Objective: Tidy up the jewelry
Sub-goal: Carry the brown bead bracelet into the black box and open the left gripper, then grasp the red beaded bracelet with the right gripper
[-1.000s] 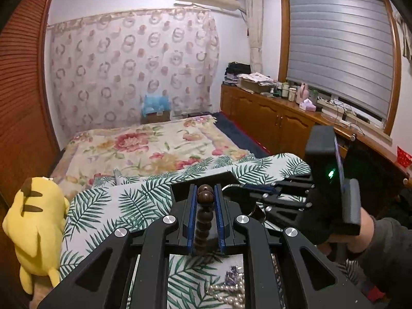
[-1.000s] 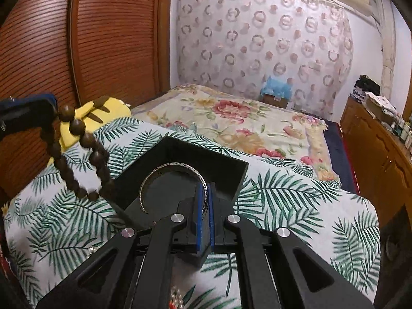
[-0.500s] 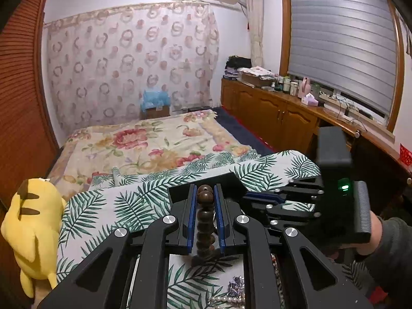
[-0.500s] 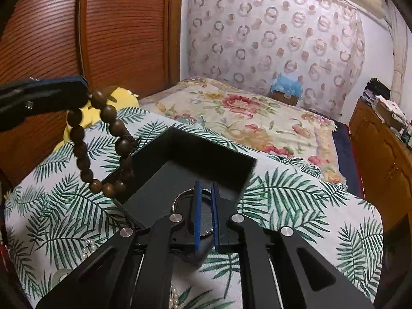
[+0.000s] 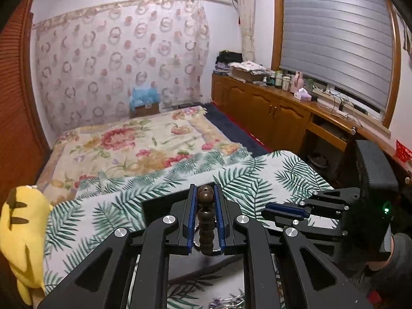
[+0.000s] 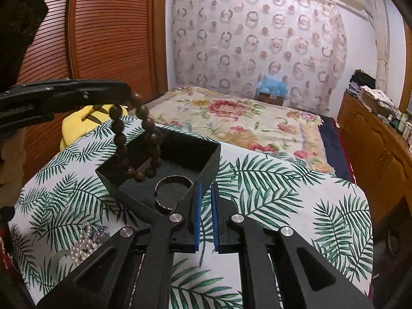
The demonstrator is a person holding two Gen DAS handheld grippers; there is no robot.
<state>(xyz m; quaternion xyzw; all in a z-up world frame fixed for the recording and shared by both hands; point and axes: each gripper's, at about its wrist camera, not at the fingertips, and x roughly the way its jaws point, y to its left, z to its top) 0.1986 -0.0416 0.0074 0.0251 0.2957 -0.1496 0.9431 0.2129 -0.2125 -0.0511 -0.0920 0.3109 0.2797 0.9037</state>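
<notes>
My left gripper (image 5: 204,193) is shut on a brown wooden bead bracelet (image 5: 205,215). In the right wrist view the bracelet (image 6: 139,143) hangs as a loop from the left gripper (image 6: 126,94) over the open black box (image 6: 206,164) on the leaf-print cloth. A silver bangle (image 6: 173,192) lies inside the box near its front corner. My right gripper (image 6: 204,195) is slightly open and empty, just right of the bangle and box. It also shows in the left wrist view (image 5: 270,209).
A pearl strand and a small purple piece (image 6: 86,240) lie on the leaf-print cloth (image 6: 270,188) left of the box. A yellow plush toy (image 5: 22,234) sits at the cloth's left edge. A floral bed lies behind; wooden cabinets (image 5: 270,113) stand to the right.
My right gripper let go of the silver bangle in the box, opened and drew back to the right. My left gripper carried the bead bracelet over the box.
</notes>
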